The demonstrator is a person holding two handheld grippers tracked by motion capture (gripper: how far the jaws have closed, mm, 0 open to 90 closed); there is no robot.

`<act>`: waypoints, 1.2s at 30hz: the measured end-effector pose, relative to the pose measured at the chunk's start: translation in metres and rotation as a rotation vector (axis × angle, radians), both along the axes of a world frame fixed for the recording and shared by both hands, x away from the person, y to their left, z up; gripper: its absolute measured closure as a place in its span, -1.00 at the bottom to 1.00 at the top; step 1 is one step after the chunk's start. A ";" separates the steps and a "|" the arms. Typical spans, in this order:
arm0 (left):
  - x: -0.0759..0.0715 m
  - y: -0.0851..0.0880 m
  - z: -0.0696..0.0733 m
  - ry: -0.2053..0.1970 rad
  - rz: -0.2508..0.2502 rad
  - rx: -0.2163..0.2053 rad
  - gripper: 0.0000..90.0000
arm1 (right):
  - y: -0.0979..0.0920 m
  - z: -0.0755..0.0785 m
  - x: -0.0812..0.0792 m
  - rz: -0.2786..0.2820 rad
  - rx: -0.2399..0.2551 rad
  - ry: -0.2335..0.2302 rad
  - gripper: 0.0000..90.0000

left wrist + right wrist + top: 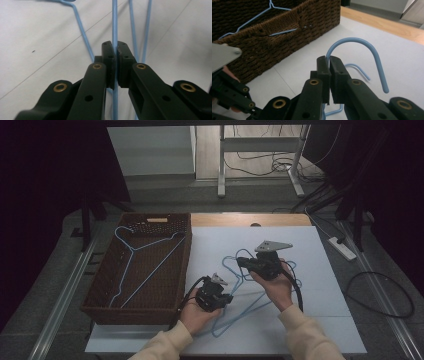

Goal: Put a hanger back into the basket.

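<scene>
Light blue wire hangers [240, 295] lie overlapping on the white table top [310, 320]. My left gripper [227, 298] sits near the front of the pile. In the left gripper view it [114, 46] is shut on one straight wire of a blue hanger [114, 22]. My right gripper [241, 262] is a little farther back and higher. In the right gripper view it [329, 60] is shut on the neck of a hanger whose hook [362, 42] curves up and over to the right. A second hook [358, 68] lies on the table below.
A brown wicker basket [186, 265] stands at the left of the table with one blue hanger [134, 251] lying inside. In the right gripper view the basket wall [287, 42] is close on the left, with the left gripper's body [232, 97] in front of it.
</scene>
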State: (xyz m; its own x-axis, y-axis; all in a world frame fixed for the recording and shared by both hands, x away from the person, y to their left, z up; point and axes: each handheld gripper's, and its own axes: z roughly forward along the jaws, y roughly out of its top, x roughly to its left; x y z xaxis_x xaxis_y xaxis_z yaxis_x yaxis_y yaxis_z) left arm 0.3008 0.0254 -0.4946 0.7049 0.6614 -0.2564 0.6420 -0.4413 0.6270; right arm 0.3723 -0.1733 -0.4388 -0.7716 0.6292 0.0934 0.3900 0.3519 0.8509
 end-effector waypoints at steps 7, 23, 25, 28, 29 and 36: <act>-0.001 0.003 0.003 0.009 0.008 -0.060 0.91 | -0.031 0.008 -0.027 -0.011 0.051 -0.035 0.37; -0.007 -0.002 0.023 0.011 -0.011 -0.171 0.91 | -0.112 -0.014 -0.067 -0.125 0.057 -0.023 -0.11; -0.008 -0.002 0.024 0.008 -0.014 -0.173 0.91 | -0.115 -0.015 -0.070 -0.127 0.059 -0.022 -0.11; -0.007 0.002 0.034 0.006 -0.013 -0.208 0.91 | -0.118 -0.016 -0.073 -0.134 0.056 -0.023 -0.11; -0.007 0.004 0.037 0.007 -0.012 -0.224 0.91 | -0.120 -0.017 -0.074 -0.135 0.054 -0.023 -0.11; -0.004 0.018 0.061 -0.034 0.010 -0.275 0.91 | -0.125 -0.022 -0.075 -0.146 0.054 -0.011 -0.12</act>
